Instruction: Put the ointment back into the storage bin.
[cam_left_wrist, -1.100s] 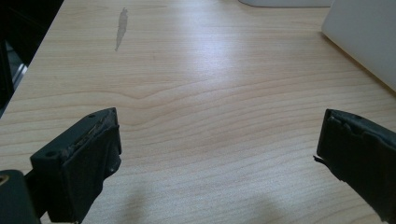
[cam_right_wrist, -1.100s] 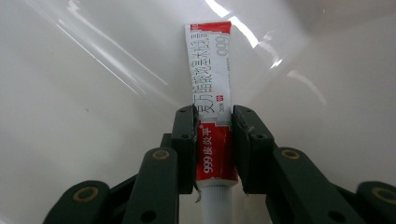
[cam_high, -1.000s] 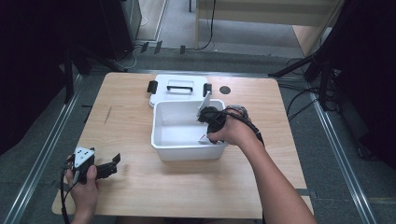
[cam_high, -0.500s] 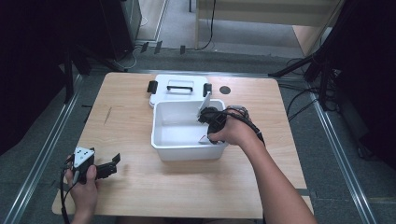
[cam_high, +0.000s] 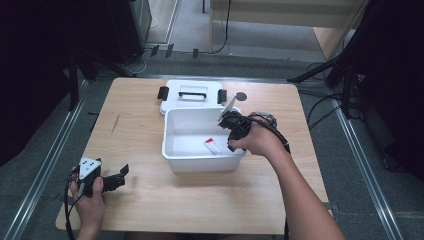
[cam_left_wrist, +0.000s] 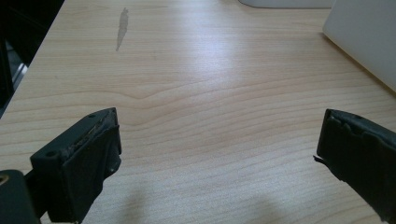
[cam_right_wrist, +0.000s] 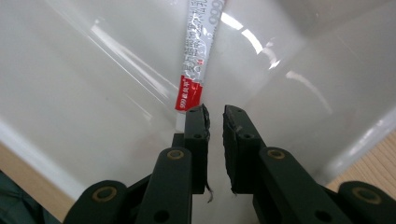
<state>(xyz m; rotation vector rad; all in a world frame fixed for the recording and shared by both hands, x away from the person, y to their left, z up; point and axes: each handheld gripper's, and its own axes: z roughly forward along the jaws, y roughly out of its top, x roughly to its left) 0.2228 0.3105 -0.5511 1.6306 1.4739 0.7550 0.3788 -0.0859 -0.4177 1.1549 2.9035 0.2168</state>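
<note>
A tub (cam_high: 180, 162) sits near the middle of the counter (cam_high: 150, 200), with its lid (cam_high: 192, 93) lying just behind it toward the far edge. A small tube (cam_high: 212, 146) lies in the tub, right of centre. The right claw (cam_high: 231, 145) reaches into the tub at its right side, just beside the tube. The left claw (cam_high: 122, 175) rests on the counter at the near left corner, well apart from the tub.

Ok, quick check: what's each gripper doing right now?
Left gripper: open, holding nothing, above the bare table.
Right gripper: jaws nearly together with nothing between them, in the white bin, just short of the sachet.
</note>
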